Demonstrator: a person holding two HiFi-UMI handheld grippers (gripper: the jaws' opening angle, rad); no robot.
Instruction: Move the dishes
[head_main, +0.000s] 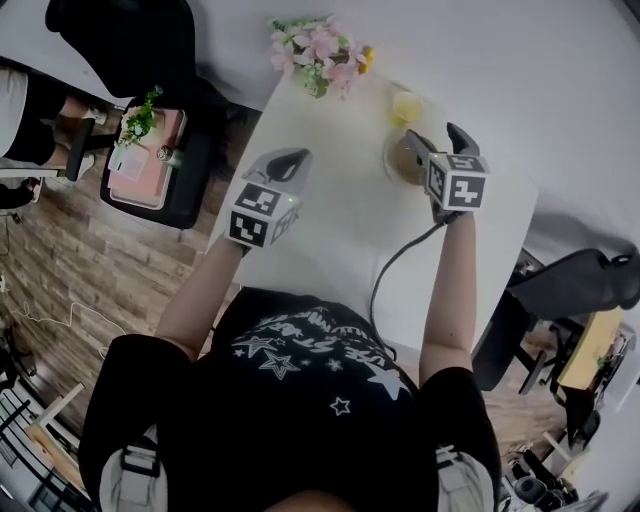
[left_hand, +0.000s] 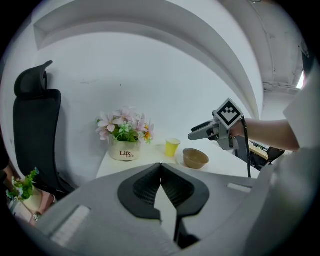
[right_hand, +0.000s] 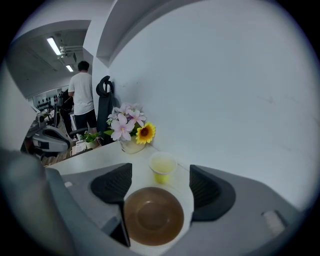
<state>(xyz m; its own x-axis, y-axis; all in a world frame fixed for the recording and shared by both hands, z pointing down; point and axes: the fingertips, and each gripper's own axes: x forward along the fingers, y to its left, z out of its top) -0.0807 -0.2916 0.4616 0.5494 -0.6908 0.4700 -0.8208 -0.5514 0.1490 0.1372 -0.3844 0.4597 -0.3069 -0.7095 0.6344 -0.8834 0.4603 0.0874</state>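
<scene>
While both my arms reach over the white desk (head_main: 330, 240), my R gripper (right_hand: 161, 186) hangs above the brown bowl (right_hand: 153, 216). Its jaws are wide apart with nothing held. From its own view the bowl shows between the two pads, and from the L gripper view it sits lower than the jaws, w/ a gap. The bowl is upright and empty, on what looks like a white plate, toward the desk's far R part. A yellow cup (right_hand: 163, 166) stands just beyond the bowl, close but apart. A flower pot (right_hand: 131, 131) w/ pink blooms and one sunflower stands at the far L corner by the wall, and the pot reads "Life".

My L gripper (left_hand: 161, 175) is held over the desk's near L edge, jaws closed on each other, empty, well apart from the bowl.

Bkgd: black office chair (left_hand: 35, 130) L of desk, and a person in a white shirt (right_hand: 82, 97) standing, back turned.
</scene>
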